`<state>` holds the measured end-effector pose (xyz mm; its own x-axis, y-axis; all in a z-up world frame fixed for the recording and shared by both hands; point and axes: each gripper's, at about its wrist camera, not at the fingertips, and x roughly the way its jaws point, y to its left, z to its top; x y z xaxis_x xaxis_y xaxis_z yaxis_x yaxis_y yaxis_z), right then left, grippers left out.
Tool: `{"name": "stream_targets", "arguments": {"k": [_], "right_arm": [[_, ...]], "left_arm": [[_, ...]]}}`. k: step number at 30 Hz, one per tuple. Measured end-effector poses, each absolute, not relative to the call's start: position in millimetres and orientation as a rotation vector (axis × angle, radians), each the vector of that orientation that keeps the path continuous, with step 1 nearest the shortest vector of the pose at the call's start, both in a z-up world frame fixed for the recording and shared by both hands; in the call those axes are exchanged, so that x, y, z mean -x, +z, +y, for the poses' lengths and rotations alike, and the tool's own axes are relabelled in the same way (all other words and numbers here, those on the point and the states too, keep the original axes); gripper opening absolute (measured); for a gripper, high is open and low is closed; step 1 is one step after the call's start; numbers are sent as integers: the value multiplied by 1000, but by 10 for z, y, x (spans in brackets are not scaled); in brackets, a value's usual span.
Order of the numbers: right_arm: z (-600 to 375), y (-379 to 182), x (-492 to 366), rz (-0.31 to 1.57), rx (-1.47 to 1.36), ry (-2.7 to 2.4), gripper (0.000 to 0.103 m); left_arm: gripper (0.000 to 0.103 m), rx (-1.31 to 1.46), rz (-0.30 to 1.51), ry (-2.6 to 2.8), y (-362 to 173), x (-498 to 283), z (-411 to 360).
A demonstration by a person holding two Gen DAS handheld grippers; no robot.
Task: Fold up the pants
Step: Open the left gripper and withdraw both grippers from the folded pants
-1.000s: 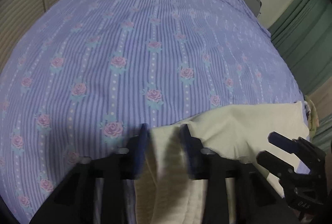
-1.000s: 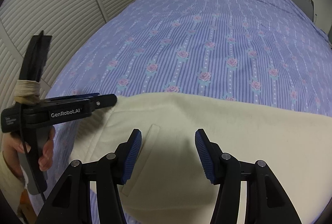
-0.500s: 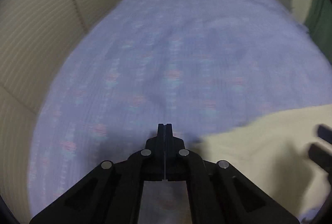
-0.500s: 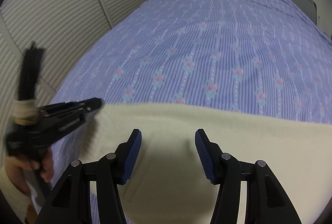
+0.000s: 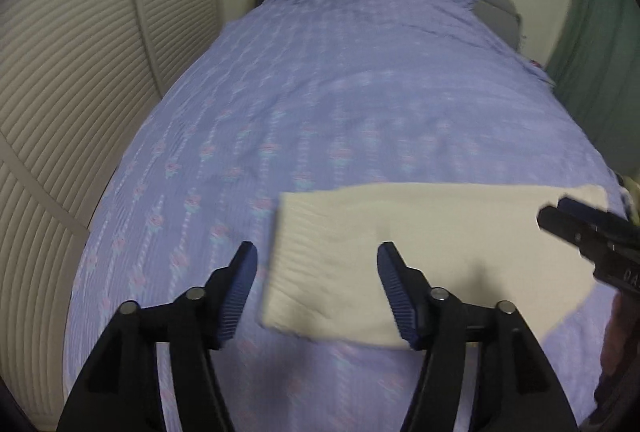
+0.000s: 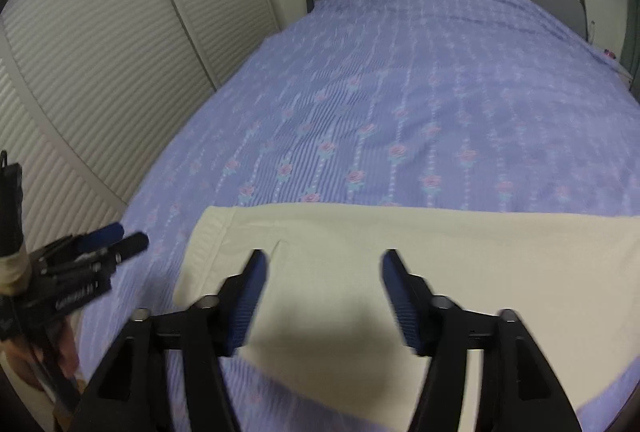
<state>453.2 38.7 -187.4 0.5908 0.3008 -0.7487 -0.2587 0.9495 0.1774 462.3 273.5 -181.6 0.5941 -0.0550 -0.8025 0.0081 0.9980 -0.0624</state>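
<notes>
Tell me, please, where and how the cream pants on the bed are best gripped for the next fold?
Probably the ribbed short end of the cream pants, approached from the bare bedspread side: that edge lies flat and exposed.

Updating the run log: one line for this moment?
left tongs open, empty | right tongs open, empty | cream pants flat on floral bedspread

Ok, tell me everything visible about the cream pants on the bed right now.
The cream pants lie flat on the purple floral bedspread, folded into a long band across the near end. The fabric looks soft and thick, with a ribbed end and a pocket slit. Neither tool touches them: both hover open above.
</notes>
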Motion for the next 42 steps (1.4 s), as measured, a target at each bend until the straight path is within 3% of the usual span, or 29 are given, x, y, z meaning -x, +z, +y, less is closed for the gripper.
{"name": "stream_targets", "arguments": {"k": [5, 18, 31, 42], "right_arm": [[-225, -1404, -3996, 839, -30, 284, 73], [-2467, -889, -2954, 769, -65, 31, 73], [-5183, -1592, -3160, 847, -122, 22, 73], [-6324, -2408, -3588, 947, -196, -31, 73]], "left_arm": [[71, 4, 904, -97, -1405, -4149, 2113], [77, 8, 861, -355, -885, -3497, -109], [80, 56, 908, -207, -1407, -3320, -2481], [80, -39, 1027, -215, -2048, -3734, -3752]]}}
